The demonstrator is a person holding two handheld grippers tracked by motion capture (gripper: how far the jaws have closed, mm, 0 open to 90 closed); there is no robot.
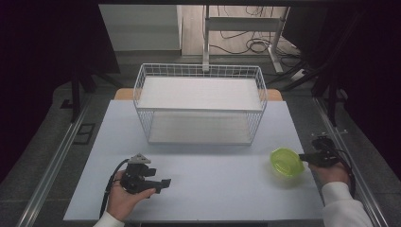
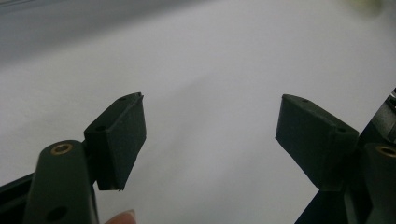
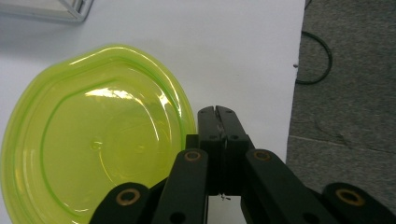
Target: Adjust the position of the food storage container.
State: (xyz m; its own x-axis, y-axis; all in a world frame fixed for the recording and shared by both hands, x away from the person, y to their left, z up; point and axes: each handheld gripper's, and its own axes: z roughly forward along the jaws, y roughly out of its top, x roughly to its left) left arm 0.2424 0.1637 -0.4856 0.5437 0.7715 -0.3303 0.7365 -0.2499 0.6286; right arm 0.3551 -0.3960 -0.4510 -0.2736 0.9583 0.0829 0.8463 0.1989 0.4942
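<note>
With jaws clenched together just beside the green bowl (image 3: 93, 140) at its 3 o'clock, the right gripper (image 3: 217, 112) grasps nothing, probably poised to nudge it, while the left gripper (image 2: 210, 126) waits, released.

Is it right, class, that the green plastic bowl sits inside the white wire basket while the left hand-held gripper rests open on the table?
Not quite. The green plastic bowl sits on the table, in front of the white wire basket and apart from it, as the high view shows. The left hand-held gripper does rest open.
</note>
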